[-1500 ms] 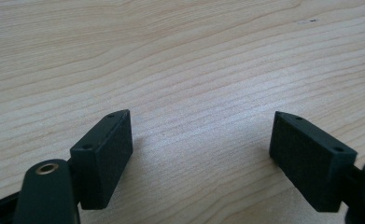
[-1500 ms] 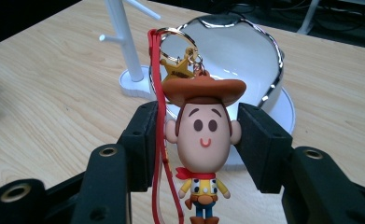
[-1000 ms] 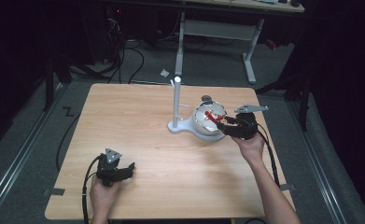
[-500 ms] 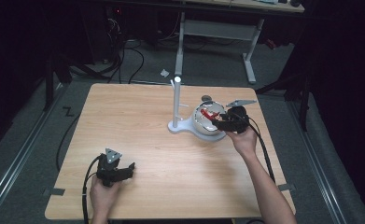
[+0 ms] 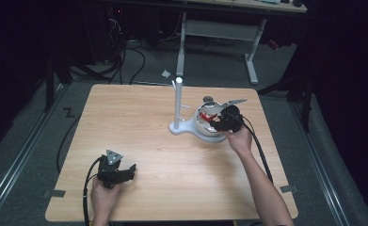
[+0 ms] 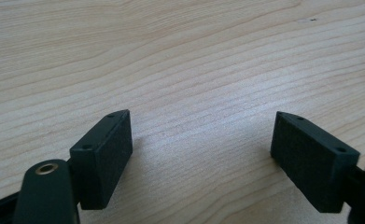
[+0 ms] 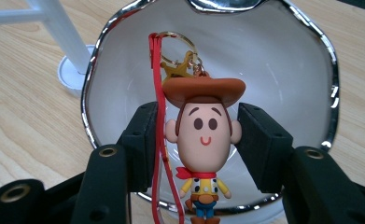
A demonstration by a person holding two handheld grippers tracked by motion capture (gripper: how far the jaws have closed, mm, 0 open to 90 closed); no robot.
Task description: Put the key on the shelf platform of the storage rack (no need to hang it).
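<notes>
Right gripper view: cowboy keychain clamped by head between pads of right gripper, poised over white bowl. Carried from bowl's right to above bowl within last second; release judged next. Left gripper wide open, idle on table.

Pale wooden table, grain running across. White stand upright near centre: thin post on round base, small peg on side. Behind table, second desk frame with white legs. Dark cables trailing over grey floor. 1 small white scrap on floor beyond far edge.
</notes>
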